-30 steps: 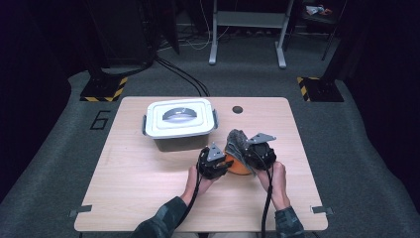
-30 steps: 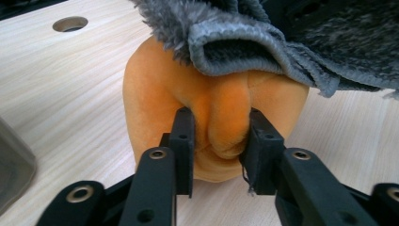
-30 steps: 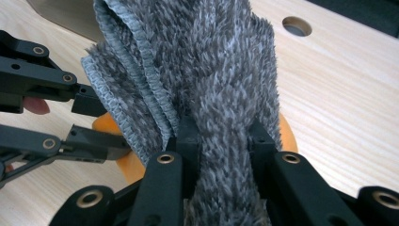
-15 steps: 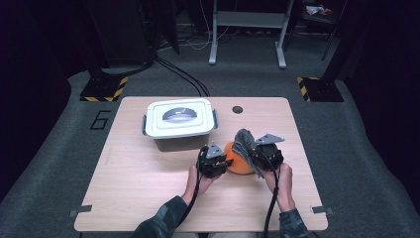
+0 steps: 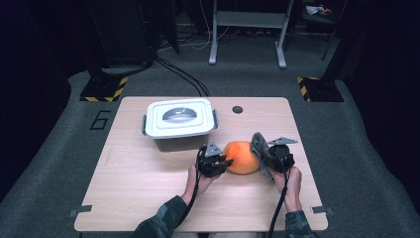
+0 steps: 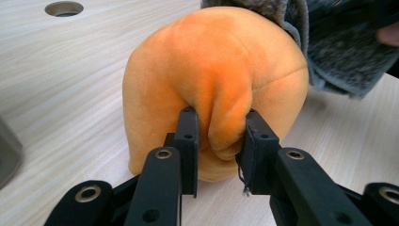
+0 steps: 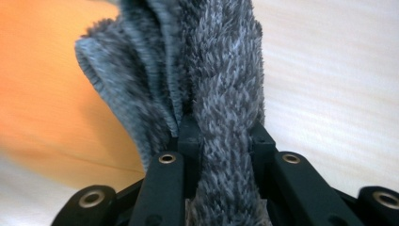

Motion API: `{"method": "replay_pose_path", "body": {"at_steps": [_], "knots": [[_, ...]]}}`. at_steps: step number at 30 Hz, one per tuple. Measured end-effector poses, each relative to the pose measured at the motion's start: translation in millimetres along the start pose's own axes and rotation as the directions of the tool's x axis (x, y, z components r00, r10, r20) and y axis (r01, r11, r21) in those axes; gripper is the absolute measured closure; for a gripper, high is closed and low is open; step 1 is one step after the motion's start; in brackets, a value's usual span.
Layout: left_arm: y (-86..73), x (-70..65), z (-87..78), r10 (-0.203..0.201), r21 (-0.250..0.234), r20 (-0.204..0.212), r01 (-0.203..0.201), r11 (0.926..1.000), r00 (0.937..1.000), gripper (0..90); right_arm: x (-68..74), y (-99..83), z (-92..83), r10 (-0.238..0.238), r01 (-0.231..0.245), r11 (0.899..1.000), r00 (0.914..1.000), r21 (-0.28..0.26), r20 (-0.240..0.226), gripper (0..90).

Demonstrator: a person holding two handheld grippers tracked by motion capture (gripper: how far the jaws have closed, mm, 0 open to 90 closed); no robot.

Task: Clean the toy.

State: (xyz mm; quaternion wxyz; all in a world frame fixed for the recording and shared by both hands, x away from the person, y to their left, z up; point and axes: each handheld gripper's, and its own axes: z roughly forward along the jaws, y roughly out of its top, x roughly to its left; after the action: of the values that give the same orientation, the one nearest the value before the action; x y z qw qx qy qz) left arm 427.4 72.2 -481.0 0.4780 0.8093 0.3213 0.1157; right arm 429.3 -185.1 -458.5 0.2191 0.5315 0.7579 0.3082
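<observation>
Grey floor reads "6" (image 5: 100,120); left claw (image 6: 219,136) pinches orange plush (image 6: 211,70), right claw (image 7: 221,136) grey cloth (image 7: 207,70).

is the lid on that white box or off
On. The grey-handled lid sits flat atop the white box, covering its whole opening.

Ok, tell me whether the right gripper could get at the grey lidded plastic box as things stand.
Probably not yet: the right gripper is shut on a fuzzy grey cloth, so its fingers are full. The way to the grey lidded plastic box runs past the orange plush toy.
</observation>
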Motion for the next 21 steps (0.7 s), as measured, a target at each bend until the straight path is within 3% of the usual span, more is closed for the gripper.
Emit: {"method": "replay_pose_path", "body": {"at_steps": [5,11,16,18,21], "knots": [[-1.9,2.8,-1.2,-0.014,0.002,0.003,0.014,0.9999,0.9999,71.6,-9.9,-10.5,18.1,0.045,-0.045,0.997,0.999,0.055,-0.001,73.5],[-3.2,2.6,-1.8,-0.02,-0.007,0.004,0.02,0.9998,0.9998,71.5,-15.7,-15.7,36.2,0.057,-0.053,0.992,0.9981,0.113,-0.026,73.4],[-2.6,1.5,-3.5,-0.01,-0.015,0.002,0.01,0.9998,0.9999,71.5,-21.0,-13.1,16.7,0.056,-0.057,0.995,0.9983,0.082,0.013,73.9],[-2.5,0.7,-3.7,-0.01,-0.016,0.002,0.01,0.9998,0.9999,71.4,-21.1,-10.1,4.0,0.068,-0.069,0.996,0.9975,0.051,0.02,73.9],[-1.4,-0.7,-3.1,-0.009,-0.017,0.005,0.009,0.9998,0.9999,71.4,-15.3,-1.1,-17.4,0.045,-0.045,0.999,0.9989,-0.003,0.015,73.8]]}}
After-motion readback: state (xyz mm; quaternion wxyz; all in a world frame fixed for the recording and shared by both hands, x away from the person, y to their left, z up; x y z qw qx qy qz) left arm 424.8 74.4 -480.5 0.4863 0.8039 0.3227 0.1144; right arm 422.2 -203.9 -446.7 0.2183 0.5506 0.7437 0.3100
